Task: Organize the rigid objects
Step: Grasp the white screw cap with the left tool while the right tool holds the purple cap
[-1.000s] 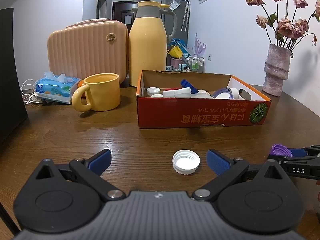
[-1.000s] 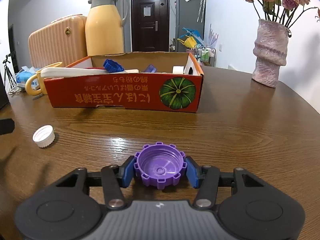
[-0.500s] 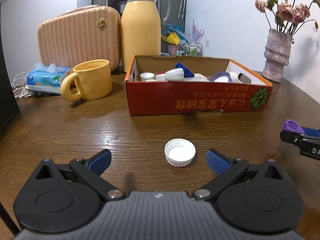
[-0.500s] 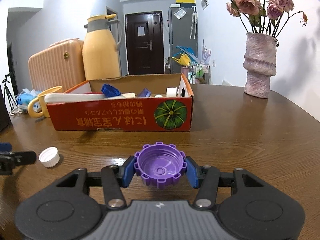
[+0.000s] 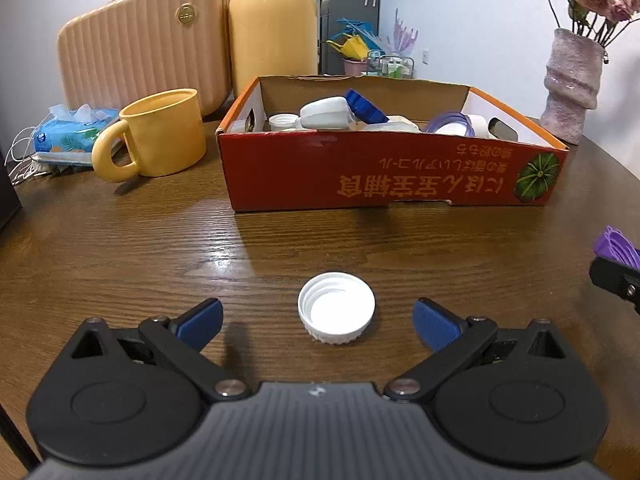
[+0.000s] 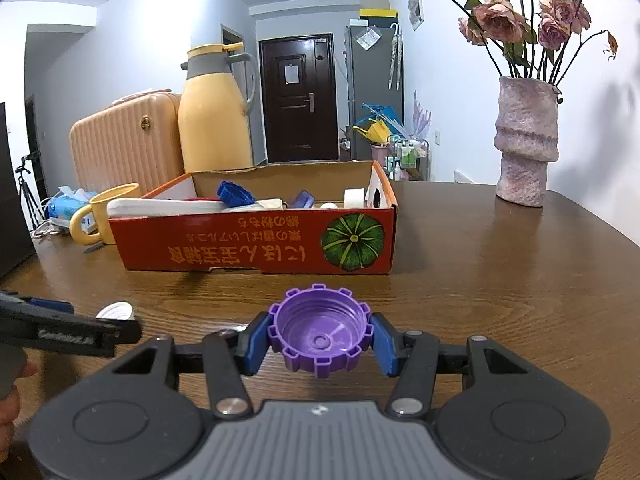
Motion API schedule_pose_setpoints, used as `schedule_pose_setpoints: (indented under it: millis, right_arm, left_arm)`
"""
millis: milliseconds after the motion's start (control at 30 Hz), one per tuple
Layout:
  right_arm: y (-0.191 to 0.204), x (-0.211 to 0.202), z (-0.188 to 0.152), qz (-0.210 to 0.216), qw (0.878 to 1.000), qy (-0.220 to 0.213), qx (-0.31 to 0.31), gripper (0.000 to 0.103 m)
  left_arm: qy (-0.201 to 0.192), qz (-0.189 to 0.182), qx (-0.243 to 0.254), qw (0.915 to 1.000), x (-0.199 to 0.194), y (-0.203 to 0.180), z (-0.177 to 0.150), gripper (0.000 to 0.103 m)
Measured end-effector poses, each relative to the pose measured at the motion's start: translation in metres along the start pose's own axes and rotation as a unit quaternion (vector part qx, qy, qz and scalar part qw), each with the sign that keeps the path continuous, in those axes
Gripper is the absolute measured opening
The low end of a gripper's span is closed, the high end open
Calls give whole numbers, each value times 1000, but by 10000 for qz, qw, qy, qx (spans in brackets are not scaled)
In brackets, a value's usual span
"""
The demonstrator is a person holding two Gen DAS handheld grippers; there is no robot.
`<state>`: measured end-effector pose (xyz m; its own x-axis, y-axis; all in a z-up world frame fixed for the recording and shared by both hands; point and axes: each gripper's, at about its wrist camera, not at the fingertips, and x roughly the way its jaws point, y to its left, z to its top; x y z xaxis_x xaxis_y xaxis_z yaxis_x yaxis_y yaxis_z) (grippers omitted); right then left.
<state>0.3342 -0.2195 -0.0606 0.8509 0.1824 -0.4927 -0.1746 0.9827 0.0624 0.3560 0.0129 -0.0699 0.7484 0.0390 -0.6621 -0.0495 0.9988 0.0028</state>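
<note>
Most lids and containers already lie in the cardboard box (image 5: 392, 176), while the right gripper (image 6: 320, 340) clamps the purple cap (image 6: 320, 330) above the counter (image 6: 500, 280) and the left gripper (image 5: 318, 320), jaws spread, brackets the white cap (image 5: 336, 307) resting there, both unboxed.

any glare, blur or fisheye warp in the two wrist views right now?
Left wrist: ceiling-light glare streaks the table behind the white cap; box edges bow; corners vignetted. Right wrist: sharp on the purple cap; the left gripper's arm at the frame edge is soft; vase leans from warp.
</note>
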Motion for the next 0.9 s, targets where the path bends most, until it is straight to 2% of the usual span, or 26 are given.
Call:
schedule_pose_setpoints:
  millis: [167, 267, 300, 467, 533, 633, 900]
  right_arm:
    - [0, -2, 0, 56, 10000, -47, 6, 52]
    - [0, -3, 0, 74, 10000, -55, 25, 52]
    - [-1, -3, 0, 75, 10000, -52, 28, 52]
    - [-1, -2, -1, 69, 10000, -34, 23, 52]
    - [0, -2, -1, 66, 10000, -21, 17, 52]
    - [0, 0, -1, 61, 10000, 8, 16, 52]
    - [1, 2, -2, 69, 10000, 40, 19, 52]
  left_arm:
    - [6, 147, -11, 9999, 4, -2, 2, 101]
    - [52, 132, -36, 9999, 5, 0, 2, 90]
    - [92, 98, -46, 9999, 7, 1, 1, 83]
    - [44, 51, -6, 10000, 5, 1, 1, 70]
    - [13, 25, -1, 10000, 4, 0, 1, 56]
    - [-31, -42, 19, 10000, 2, 0, 1, 41]
    - [-151, -177, 40, 9997, -5, -1, 1, 41]
